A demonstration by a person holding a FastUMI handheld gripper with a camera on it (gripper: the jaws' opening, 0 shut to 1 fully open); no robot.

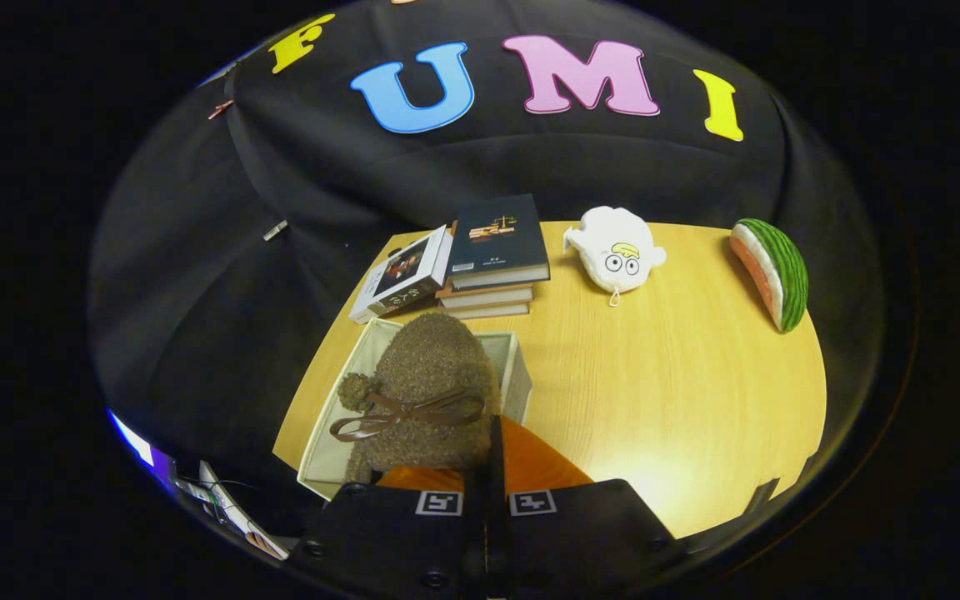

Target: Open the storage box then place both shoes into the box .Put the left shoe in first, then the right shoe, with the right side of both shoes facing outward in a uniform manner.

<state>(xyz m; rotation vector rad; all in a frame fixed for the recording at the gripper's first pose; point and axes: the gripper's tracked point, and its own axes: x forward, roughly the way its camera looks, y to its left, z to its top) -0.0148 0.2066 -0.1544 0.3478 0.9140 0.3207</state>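
gripper [487,467]: fingers pressed together, pinching the brown fuzzy shoe [426,392] at its near end
shoe: hangs over the open storage box [520,371] — near-left on surface [680,400]
step: lower straight in, keep bow side outward, release once seated
clearance: books [488,267] just beyond the box

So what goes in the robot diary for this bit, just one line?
tool: shut on brown shoe | shoe: over open storage box | table: books, white plush, watermelon toy beyond
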